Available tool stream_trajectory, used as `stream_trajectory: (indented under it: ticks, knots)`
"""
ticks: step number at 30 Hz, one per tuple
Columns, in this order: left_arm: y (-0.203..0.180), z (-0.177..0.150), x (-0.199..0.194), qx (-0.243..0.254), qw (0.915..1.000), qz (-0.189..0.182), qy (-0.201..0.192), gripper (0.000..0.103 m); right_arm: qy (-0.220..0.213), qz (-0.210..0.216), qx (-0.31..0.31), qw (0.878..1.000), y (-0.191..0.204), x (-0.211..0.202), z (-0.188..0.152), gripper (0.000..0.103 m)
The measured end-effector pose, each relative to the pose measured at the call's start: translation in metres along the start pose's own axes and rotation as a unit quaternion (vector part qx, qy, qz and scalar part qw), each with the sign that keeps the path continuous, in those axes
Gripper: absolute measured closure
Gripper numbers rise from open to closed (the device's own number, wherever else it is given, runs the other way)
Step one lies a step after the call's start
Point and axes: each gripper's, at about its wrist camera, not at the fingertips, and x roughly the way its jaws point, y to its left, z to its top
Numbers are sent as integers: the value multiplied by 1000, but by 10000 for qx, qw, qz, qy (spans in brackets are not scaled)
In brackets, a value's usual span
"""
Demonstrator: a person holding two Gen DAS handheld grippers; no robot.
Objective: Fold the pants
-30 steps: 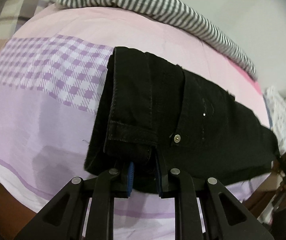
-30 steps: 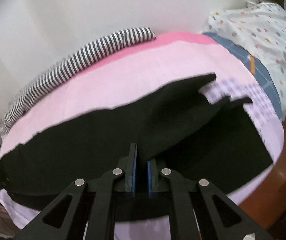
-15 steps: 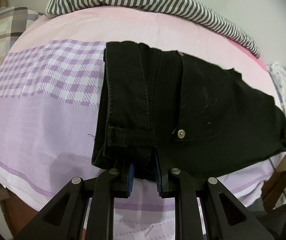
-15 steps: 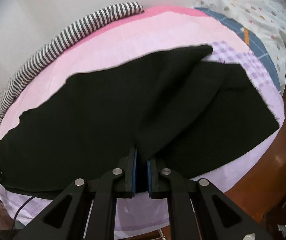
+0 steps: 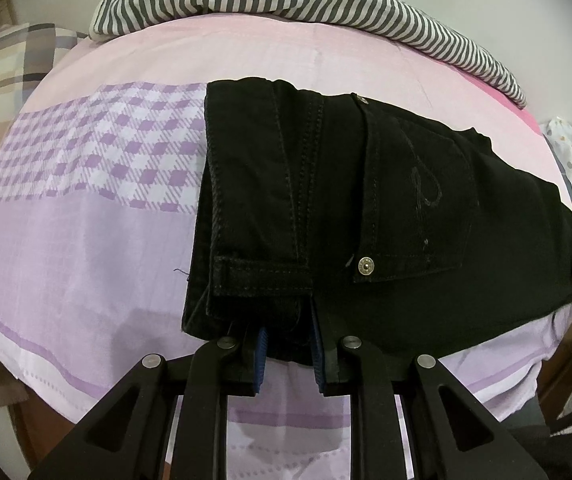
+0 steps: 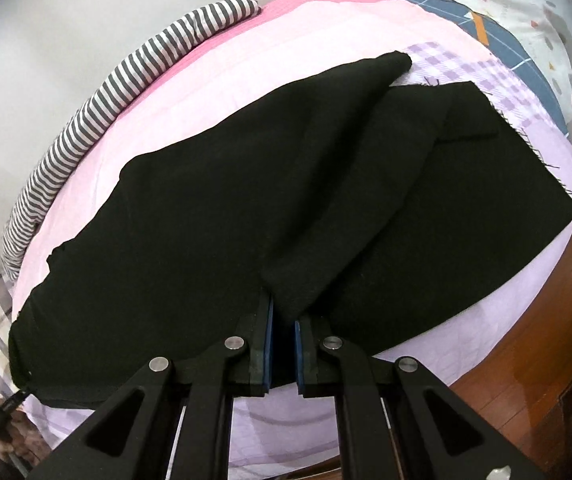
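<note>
The black pants (image 5: 365,208) now lie flatter and fill more of both frames than a second ago, spread across the pink and lilac bedsheet (image 5: 86,248) from the centre out to the right edge of the left wrist view. The left gripper (image 5: 287,344) is clenched on the waistband end at lower centre, just below the belt loop and left of the pocket rivet (image 5: 365,266). In the right wrist view the right gripper (image 6: 282,350) pinches a raised ridge of leg fabric at lower centre, while the hems (image 6: 517,120) sit at upper right, more squarely overlapped than before. The lengthwise fold looks settled; a crosswise fold probably comes next.
</note>
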Motion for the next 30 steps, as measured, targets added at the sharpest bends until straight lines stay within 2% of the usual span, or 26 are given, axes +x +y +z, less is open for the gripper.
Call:
stream_trajectory:
  ticks: [6,9,11,15,20,24,27,30]
  knots:
    - [3,-5,-2,27,9999,-84,-114,83,-77,-95,-77,9999,1,-4,-7,96]
    - [1,-6,-1,86,9999,-9,-149,83,-99,-88,-76,9999,0,-3,-8,96]
    - [-1,-7,-2,132,9997,88,-180,80,-82,113,26,9999,-4,-3,-7,91]
    - [-4,-8,-5,131,9997,130,-189,77,-190,460,312,9983,-23,-7,-3,76]
    - [-4,-16,-21,115,9999,74,-82,71,-253,1060,590,9923,-43,-5,6,72]
    - [-13,-32,-37,449,9988,197,-65,71,-324,1330,706,9881,-53,-2,13,67]
    - [-33,-41,-51,859,9955,291,-263,71,-374,1453,838,9851,-61,-3,18,62]
    - [-62,-43,-64,1241,9901,131,-650,71,-420,1713,1086,9783,-75,-3,21,58]
